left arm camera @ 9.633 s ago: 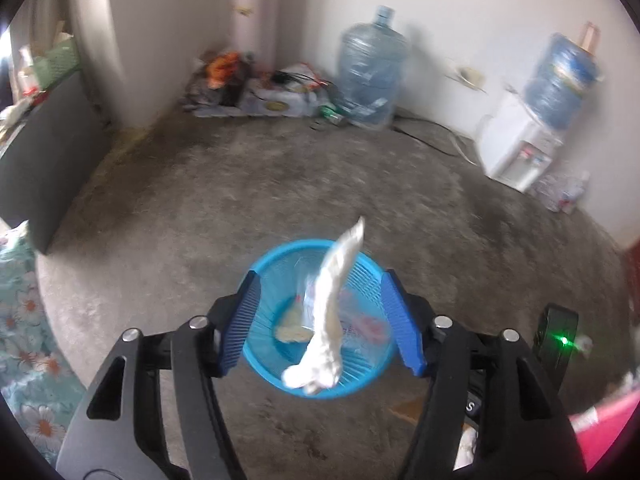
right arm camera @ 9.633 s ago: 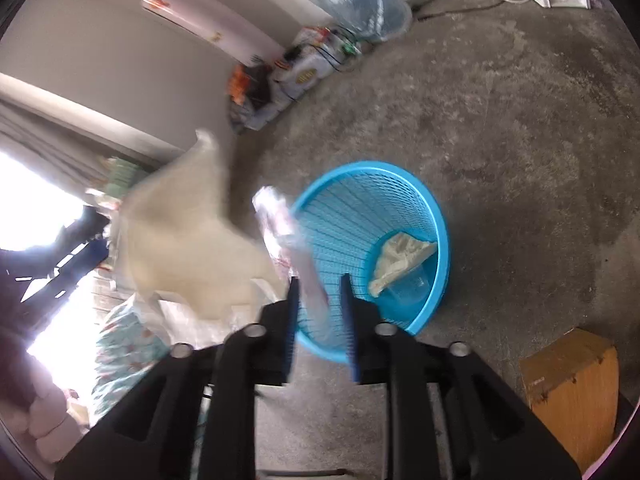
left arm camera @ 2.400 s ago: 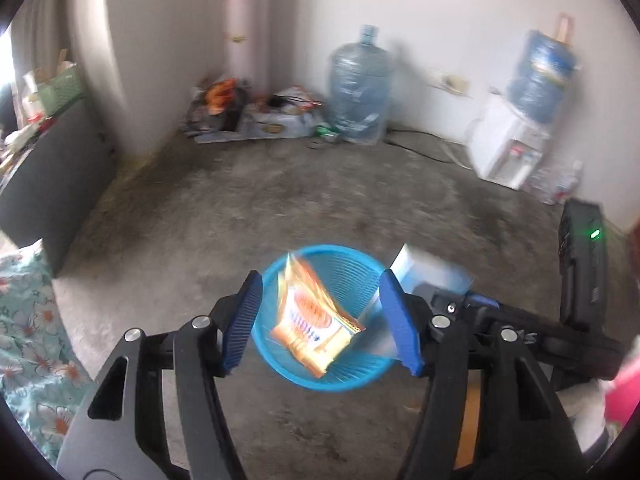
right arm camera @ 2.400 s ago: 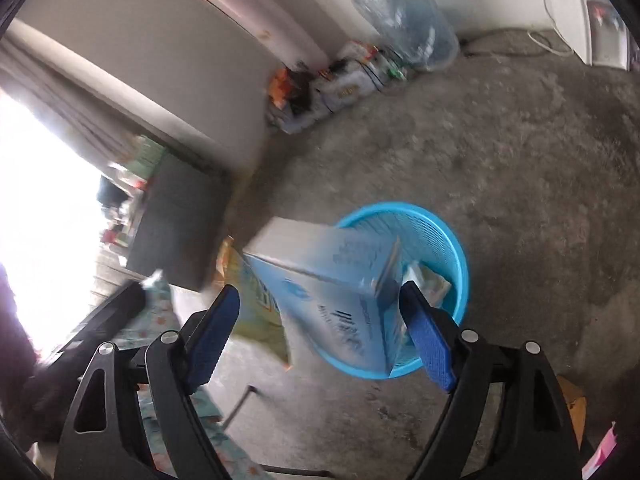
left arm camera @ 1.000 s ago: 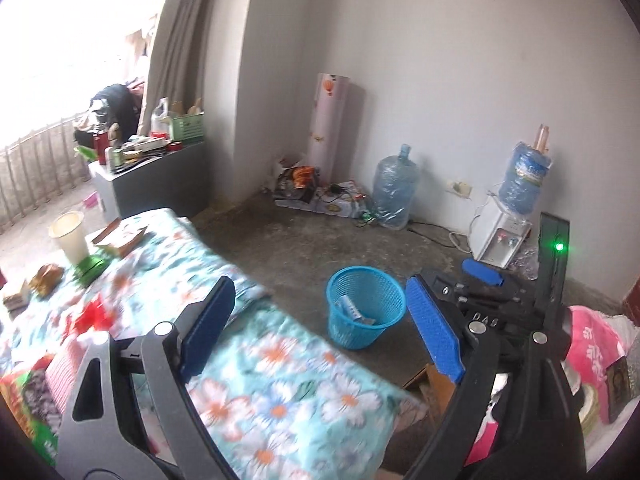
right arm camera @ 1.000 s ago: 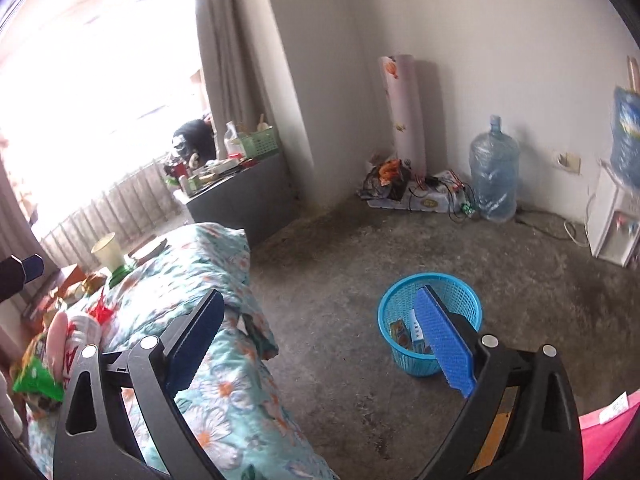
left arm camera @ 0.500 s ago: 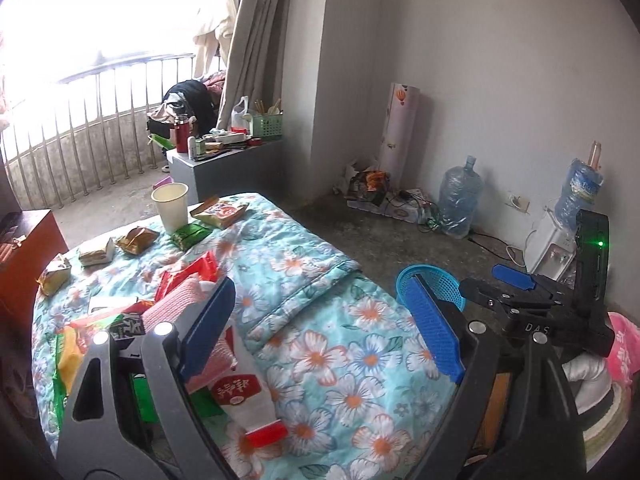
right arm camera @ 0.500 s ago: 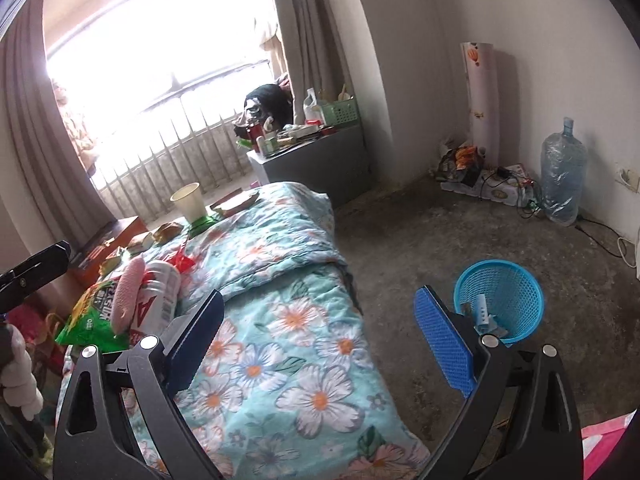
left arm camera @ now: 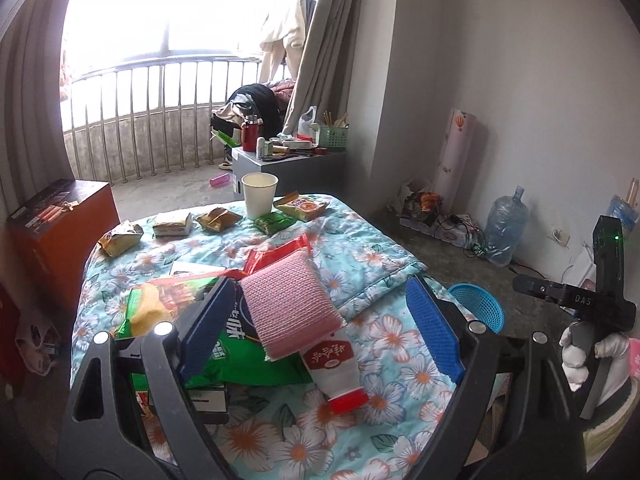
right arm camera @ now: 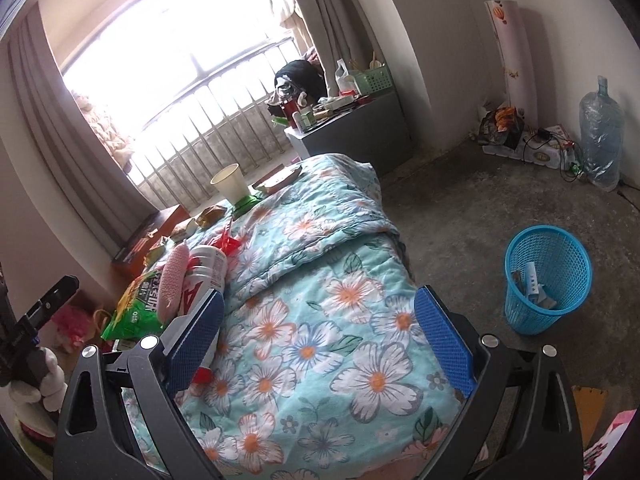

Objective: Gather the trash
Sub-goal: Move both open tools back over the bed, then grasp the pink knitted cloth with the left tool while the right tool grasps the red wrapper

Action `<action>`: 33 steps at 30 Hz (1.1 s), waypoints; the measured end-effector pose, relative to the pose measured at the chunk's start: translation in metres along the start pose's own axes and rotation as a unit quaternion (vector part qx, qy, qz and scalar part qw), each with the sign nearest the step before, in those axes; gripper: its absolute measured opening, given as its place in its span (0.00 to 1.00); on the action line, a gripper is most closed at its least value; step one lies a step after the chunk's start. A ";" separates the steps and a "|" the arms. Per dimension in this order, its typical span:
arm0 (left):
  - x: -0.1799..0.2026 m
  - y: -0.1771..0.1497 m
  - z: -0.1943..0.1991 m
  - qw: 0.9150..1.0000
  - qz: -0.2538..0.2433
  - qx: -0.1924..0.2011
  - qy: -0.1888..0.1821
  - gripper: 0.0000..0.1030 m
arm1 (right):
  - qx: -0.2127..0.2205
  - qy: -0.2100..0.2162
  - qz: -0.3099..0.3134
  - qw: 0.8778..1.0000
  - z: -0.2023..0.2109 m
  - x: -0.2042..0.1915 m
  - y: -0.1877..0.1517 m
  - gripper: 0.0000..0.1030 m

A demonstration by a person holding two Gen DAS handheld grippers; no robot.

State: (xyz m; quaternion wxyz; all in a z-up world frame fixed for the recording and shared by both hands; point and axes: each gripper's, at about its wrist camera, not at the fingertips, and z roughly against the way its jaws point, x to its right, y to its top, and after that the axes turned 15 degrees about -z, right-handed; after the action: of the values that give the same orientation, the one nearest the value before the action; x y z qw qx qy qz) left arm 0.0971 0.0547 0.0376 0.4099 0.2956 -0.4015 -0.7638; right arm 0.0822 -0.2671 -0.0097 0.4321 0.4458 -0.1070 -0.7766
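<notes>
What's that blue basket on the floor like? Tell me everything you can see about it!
The blue basket is a round bin that looks like plastic, with mesh walls you can see through and a smooth solid rim. It stands upright on the grey floor, wider at the top than the bottom, off to the side of the bed and not touching it. Inside, a few pieces of trash lie at the bottom, one a pale box. Neither gripper is touching it. The left view shows only its top behind the quilt.
</notes>
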 end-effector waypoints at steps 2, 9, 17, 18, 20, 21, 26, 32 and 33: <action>-0.004 -0.005 0.002 1.000 0.003 0.004 -0.002 0.80 | -0.010 0.010 -0.003 1.000 -0.006 -0.004 -0.001 0.90; 0.008 -0.026 -0.003 0.999 -0.039 0.003 -0.017 0.80 | -0.051 0.046 -0.016 0.997 -0.031 -0.016 -0.005 0.90; 0.017 -0.042 -0.020 0.998 -0.053 -0.002 -0.018 0.80 | -0.075 0.048 -0.021 0.996 -0.054 -0.026 -0.003 0.90; 0.017 -0.042 -0.025 0.998 -0.053 -0.007 -0.015 0.80 | -0.077 0.047 -0.023 0.996 -0.057 -0.027 -0.002 0.90; 0.021 -0.040 -0.037 0.998 -0.061 -0.012 -0.008 0.80 | -0.080 0.044 -0.027 0.995 -0.062 -0.027 -0.001 0.90; 0.021 -0.040 -0.042 0.998 -0.065 -0.015 -0.006 0.80 | -0.083 0.043 -0.030 0.995 -0.066 -0.026 0.000 0.90; 0.028 -0.038 -0.082 0.995 -0.088 -0.045 0.019 0.80 | -0.093 0.041 -0.039 0.994 -0.079 -0.026 0.007 0.90; 0.028 -0.043 -0.110 0.990 -0.114 -0.070 0.055 0.80 | -0.128 0.068 -0.038 0.989 -0.108 -0.040 0.027 0.90; 0.028 -0.044 -0.112 0.989 -0.118 -0.071 0.059 0.80 | -0.137 0.076 -0.039 0.987 -0.115 -0.045 0.032 0.90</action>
State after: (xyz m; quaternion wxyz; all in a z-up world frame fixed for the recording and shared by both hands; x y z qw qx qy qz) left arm 0.1534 0.0036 -0.0595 0.3595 0.3560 -0.2836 -0.8146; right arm 0.2010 -0.2271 -0.0321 0.4656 0.4434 0.0512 -0.7642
